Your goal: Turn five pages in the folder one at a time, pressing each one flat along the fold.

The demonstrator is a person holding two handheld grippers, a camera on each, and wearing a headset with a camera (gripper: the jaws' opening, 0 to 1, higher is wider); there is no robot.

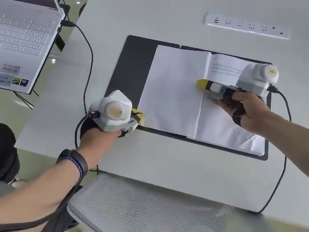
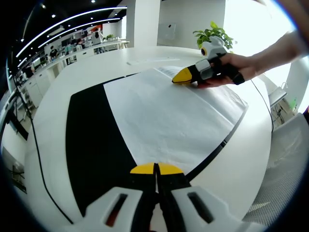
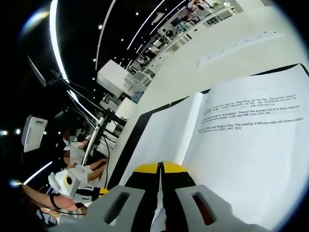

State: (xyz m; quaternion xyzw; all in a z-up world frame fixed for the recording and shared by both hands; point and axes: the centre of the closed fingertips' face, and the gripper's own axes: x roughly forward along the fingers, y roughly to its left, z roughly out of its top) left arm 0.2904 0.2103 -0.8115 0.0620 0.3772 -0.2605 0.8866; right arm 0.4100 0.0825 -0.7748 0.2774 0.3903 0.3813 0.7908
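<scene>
- Black flat folder (image 1: 128,63) lies open on the white table (image 1: 193,164), its cover showing to the left of the paper.
- A blank white page (image 1: 171,89) lies on the left of the fold. A printed page (image 1: 227,67) with a few lines of text lies on the right.
- The right gripper (image 1: 202,84) has its yellow-tipped jaws closed together, and the tips rest on the paper right at the fold, towards its far end.
- The left gripper (image 1: 137,116) also has its jaws together. Its tips sit at the folder's near edge, by the blank page's near-left corner.
- In the left gripper view the closed tips (image 2: 155,169) point across the blank page towards the right gripper (image 2: 181,76).
- A white laptop (image 1: 24,38) sits at the far left and a white power strip (image 1: 246,26) beyond the folder.
</scene>
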